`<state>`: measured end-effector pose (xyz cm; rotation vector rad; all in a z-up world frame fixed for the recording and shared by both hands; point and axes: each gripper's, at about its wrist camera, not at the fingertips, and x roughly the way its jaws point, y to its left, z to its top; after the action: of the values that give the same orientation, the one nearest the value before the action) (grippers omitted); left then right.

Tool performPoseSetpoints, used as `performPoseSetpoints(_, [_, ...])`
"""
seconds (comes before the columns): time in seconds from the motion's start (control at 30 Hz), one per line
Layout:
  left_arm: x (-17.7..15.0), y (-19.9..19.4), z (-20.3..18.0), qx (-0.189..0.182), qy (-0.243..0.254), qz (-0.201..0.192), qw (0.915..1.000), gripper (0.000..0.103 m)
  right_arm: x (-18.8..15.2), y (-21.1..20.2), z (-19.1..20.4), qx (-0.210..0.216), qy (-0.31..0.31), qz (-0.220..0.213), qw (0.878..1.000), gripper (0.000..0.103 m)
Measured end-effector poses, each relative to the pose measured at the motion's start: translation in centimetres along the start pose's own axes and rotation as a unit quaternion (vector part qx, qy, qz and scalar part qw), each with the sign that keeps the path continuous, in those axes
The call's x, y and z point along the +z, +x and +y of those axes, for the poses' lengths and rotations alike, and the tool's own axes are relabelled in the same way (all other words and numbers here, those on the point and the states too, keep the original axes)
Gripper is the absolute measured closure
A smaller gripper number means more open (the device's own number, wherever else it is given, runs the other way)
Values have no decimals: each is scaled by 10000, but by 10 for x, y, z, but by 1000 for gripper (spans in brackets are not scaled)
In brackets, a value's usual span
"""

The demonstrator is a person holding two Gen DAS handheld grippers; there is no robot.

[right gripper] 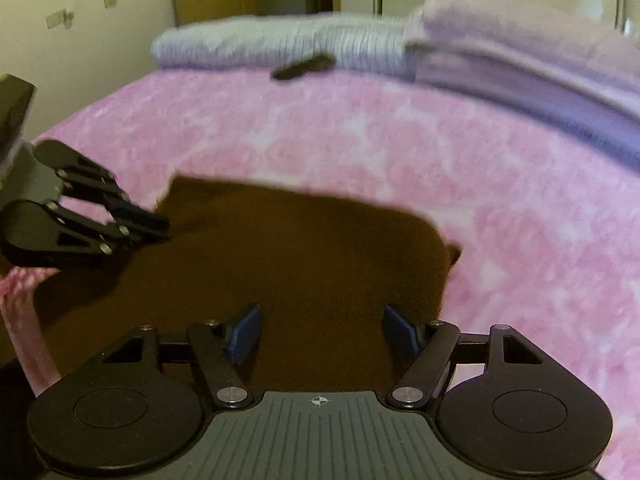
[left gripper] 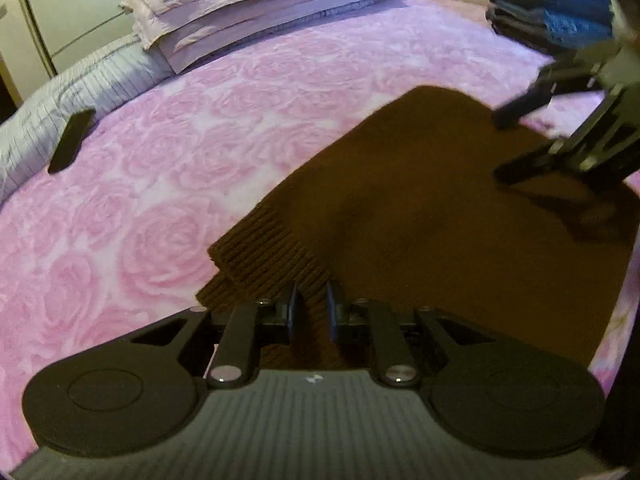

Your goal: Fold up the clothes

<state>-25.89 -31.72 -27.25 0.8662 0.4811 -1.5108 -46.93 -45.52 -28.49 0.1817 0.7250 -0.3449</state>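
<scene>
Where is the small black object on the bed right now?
The small black object lies on the pink bedspread at its far edge, against the grey striped pillow, left in the left wrist view, top centre in the right.

Wrist views face inward, sharing sweater (left gripper: 440, 208)

Black linkage grippers, blue-padded fingers (right gripper: 244, 334) (silver screws).

Dim warm indoor light; right view motion-blurred; strong fisheye curvature, dark corners.
</scene>
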Motion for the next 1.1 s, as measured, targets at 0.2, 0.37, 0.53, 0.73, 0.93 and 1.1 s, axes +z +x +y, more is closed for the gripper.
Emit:
performPoseSetpoints(0.2, [-5,-1,-6,135,153,-36,9998,91,-24,4,12,174,-32,350,9992,32])
performPoseSetpoints(0.37, [-5,2,-12,288,398,5,9988,91,-25,-9,20,-11,-142,451,9989,32])
performPoseSetpoints(0.53, [-7,-3,-16,417,506,-76,9978,91,-22,-10,19,-113,-108,441,9989,32])
performPoseSetpoints(0.73, [-16,-44,-13,413,348,-620,9966,90,-17,-35,40,-150,-388,131,9990,32])
performPoseSetpoints(0.93, [-54,-51,-36,-71,667,-507,9965,87,-46,-32,48,-10,-454,453,9979,32])
performPoseSetpoints(1.1, [-58,-68,-41,101,675,-567,9961,88,-53,-49,45,-80,-185,358,9992,32])
